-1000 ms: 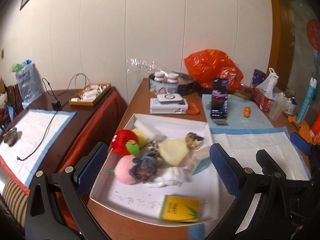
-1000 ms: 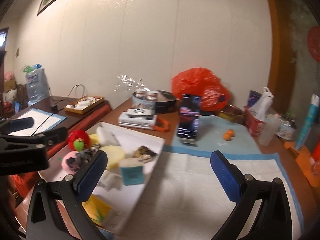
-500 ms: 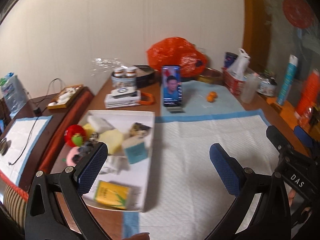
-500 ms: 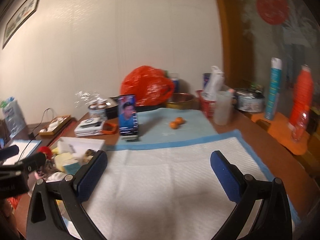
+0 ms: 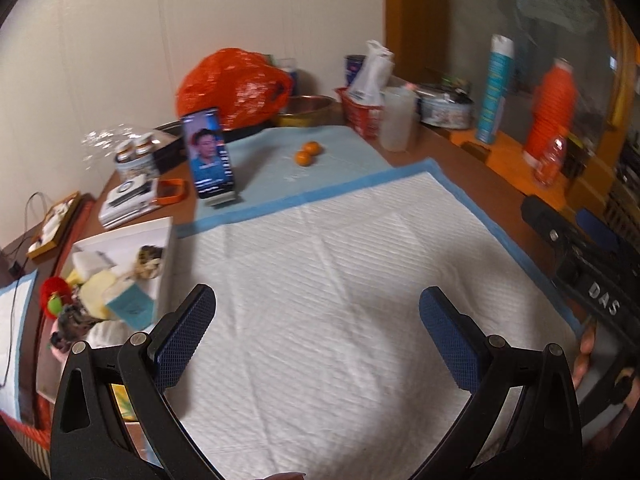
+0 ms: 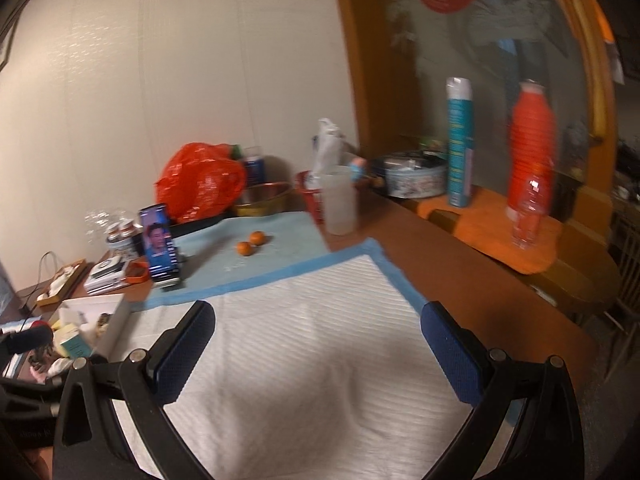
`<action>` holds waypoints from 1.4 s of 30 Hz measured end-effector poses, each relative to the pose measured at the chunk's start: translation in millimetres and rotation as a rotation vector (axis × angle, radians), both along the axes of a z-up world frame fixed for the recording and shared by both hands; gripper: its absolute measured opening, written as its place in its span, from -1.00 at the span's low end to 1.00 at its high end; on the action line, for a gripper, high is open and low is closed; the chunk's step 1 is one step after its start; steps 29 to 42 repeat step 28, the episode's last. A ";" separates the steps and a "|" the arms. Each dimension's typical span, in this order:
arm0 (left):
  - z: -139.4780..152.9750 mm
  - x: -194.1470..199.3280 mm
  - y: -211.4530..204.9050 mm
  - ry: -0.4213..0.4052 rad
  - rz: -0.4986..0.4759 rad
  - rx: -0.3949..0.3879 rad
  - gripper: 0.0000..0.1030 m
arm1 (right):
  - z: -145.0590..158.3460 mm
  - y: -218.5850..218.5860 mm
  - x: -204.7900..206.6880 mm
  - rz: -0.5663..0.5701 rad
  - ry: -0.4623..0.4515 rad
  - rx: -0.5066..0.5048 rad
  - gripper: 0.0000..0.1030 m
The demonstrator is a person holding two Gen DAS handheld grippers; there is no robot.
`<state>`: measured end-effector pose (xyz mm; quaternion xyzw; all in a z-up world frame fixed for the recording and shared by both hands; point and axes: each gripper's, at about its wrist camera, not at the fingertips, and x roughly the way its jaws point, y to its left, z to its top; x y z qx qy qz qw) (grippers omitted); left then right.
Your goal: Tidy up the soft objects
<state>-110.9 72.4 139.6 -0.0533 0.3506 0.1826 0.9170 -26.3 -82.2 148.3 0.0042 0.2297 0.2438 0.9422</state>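
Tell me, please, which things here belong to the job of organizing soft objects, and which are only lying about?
Belong to the job:
- white box with the soft objects: red plush, yellow sponge, teal block
- white pad
- left claw and right claw, both open

Only lying about:
- phone
- two oranges
- orange bag
- spray can
- orange bottle
- plastic cup

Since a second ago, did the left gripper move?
Yes. The left gripper swung right: the white box of soft toys, centred between its fingers earlier, now sits at the view's left edge, and the white pad fills the middle.
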 end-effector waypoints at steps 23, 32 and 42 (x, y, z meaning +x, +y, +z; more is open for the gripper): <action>-64.7 92.5 -98.9 0.155 -0.448 0.004 1.00 | -22.9 -82.8 57.9 -0.230 0.111 0.021 1.00; -87.1 107.0 -97.2 0.201 -0.455 -0.051 0.99 | -31.0 -88.2 68.5 -0.253 0.136 0.006 1.00; -87.1 107.0 -97.2 0.201 -0.455 -0.051 0.99 | -31.0 -88.2 68.5 -0.253 0.136 0.006 1.00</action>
